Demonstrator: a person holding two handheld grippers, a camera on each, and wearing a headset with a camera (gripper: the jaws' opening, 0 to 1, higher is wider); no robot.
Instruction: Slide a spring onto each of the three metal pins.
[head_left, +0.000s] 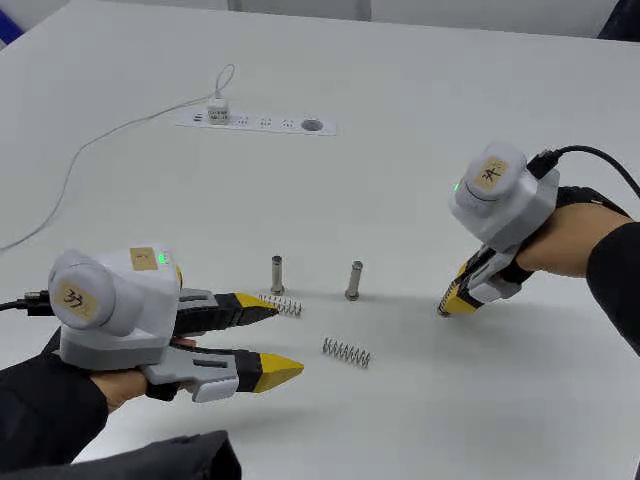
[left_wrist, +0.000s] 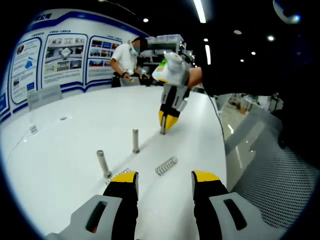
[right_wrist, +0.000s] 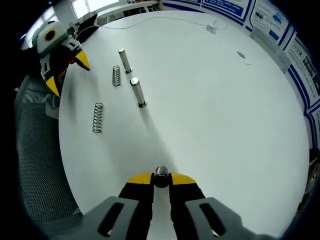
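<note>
While the right gripper (head_left: 445, 308) pinches the third pin (right_wrist: 161, 176) at the table (head_left: 400, 180), the left gripper (head_left: 285, 338) gapes wide, holding nothing.
Two bare steel pins, the left pin (head_left: 277, 273) and the right pin (head_left: 354, 280), stand upright mid-table. In the head view, one thin coil spring (head_left: 282, 304) lies at six o'clock of the left pin, by a left jaw tip. The other spring (head_left: 346, 351) lies at six o'clock of the right pin. The third pin's shaft is hidden between the yellow jaws.

Left pin (head_left: 277, 274) and right pin (head_left: 354, 279) upright on the table (head_left: 400, 180), far spring (head_left: 284, 305) and near spring (head_left: 346, 352) before them, power strip (head_left: 258, 122) well behind.
</note>
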